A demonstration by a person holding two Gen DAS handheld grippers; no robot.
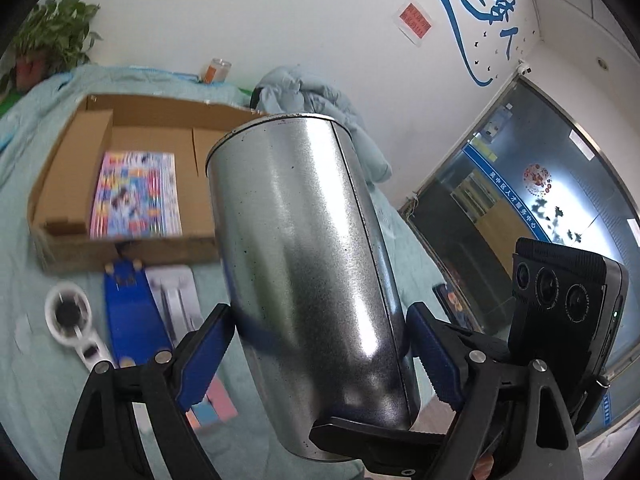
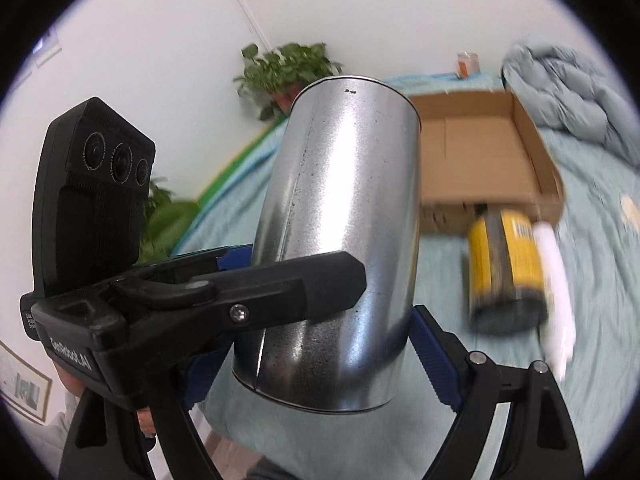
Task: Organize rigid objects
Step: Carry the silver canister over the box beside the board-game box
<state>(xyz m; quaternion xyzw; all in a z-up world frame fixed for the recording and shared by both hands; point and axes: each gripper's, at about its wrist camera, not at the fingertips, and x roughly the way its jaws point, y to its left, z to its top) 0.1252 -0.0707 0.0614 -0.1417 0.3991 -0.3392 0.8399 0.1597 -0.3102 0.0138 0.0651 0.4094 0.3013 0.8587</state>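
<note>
Metal canister (image 1: 304, 280) at centre, between both grippers; cardboard box (image 1: 60, 184) at ten o'clock, booklet (image 1: 136, 196) inside; plant (image 1: 56, 36) beyond.

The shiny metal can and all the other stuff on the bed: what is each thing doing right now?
Metal can: lifted off the bed, tilted, clamped from both sides.
Left hand-held gripper: shut on the can.
Right hand-held gripper: shut on the can.
Cardboard box: open, a colourful booklet lying flat inside.
Yellow can: lying on its side on the bed.
Blue skateboard toy: lying flat.
</note>
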